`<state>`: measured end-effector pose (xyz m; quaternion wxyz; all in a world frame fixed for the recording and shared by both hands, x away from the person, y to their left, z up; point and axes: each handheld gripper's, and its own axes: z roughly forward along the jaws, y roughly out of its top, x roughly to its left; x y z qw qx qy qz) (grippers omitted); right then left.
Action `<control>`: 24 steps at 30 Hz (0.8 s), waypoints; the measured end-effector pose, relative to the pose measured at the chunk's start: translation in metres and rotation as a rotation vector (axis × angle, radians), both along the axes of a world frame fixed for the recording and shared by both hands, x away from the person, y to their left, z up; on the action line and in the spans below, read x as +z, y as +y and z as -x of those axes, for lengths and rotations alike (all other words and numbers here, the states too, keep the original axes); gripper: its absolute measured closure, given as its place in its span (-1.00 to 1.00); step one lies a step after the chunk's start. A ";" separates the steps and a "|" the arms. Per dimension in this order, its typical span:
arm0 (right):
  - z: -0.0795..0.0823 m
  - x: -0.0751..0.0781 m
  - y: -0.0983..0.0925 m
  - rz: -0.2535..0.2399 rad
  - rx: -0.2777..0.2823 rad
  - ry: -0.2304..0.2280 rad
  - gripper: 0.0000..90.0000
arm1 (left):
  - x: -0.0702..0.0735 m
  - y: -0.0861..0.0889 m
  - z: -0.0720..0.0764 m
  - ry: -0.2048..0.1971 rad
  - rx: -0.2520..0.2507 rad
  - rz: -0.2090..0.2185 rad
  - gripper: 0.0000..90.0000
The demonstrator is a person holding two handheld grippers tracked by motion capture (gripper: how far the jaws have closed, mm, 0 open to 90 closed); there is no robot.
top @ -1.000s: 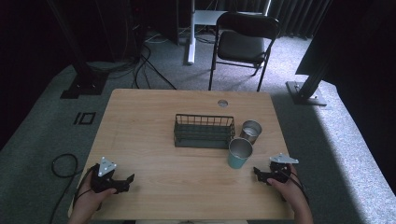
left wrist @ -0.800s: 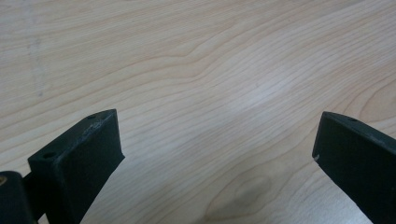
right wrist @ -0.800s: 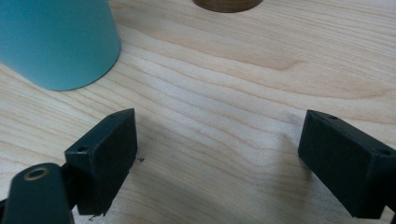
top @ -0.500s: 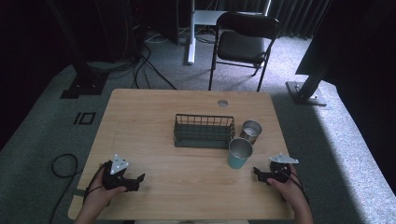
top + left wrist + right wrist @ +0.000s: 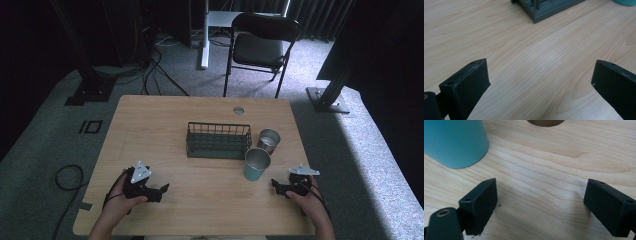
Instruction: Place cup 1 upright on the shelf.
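Resting low just beside the teal cup (image 5: 256,164), the right gripper (image 5: 281,186) holds jaws spread, seemingly lined up to grasp it; the left gripper (image 5: 159,191), well apart from the cup, also gapes empty

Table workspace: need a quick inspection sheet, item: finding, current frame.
Surface: wooden table, light grain, round grommet hole near far edge.
Job's things: teal cup upright, nearest the right gripper; steel cup upright just behind it; wire basket mid-table, contents cannot tell.
Clutter: nothing seen.
Grippers: left gripper open, holding nothing, near front-left edge; right gripper open, holding nothing, apart from the teal cup.
Cables: cable loop on floor at left; cable bundle behind table.
Surroundings: grey carpet, folding chair behind table, dark stand bases either side.
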<state>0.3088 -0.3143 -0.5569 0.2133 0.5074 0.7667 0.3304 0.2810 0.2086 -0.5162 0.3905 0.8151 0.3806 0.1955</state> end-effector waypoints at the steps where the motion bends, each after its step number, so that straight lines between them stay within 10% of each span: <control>1: 0.000 0.000 0.000 0.000 0.000 0.000 -0.75 | 0.000 -0.003 0.000 0.001 -0.009 -0.001 -0.96; 24: 0.000 0.000 0.000 0.000 0.000 0.000 -0.75 | 0.006 -0.066 -0.013 -0.025 -0.174 0.021 -0.96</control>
